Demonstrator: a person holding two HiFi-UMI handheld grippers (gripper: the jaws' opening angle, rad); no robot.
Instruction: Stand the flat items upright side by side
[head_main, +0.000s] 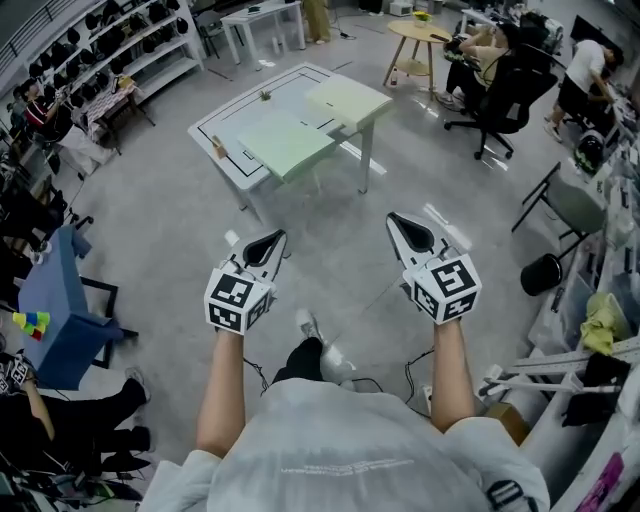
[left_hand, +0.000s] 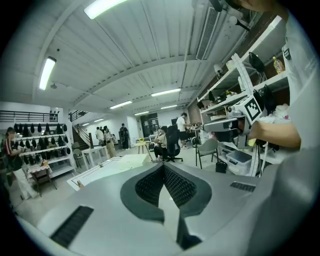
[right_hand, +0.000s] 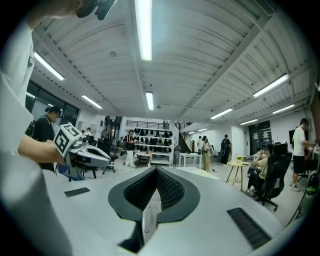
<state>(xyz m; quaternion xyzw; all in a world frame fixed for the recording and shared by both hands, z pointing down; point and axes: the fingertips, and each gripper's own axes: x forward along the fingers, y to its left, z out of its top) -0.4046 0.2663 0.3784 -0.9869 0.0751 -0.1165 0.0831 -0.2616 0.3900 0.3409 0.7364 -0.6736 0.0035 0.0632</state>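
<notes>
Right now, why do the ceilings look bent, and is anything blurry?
Left gripper view: the wide lens bows the ceiling and blackens the corners; the jaws look soft. Right gripper view: same bowing, ceiling lamp glaring white. Head view: even light, table sharp.

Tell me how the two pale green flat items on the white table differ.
The nearer flat item looks larger and a cooler mint green; the farther flat item looks smaller and more yellowish. The nearer flat item lies along the front edge of the white table; the farther flat item sits at its right corner, above a leg. Both lie flat on the tabletop, and neither is upright yet.
</notes>
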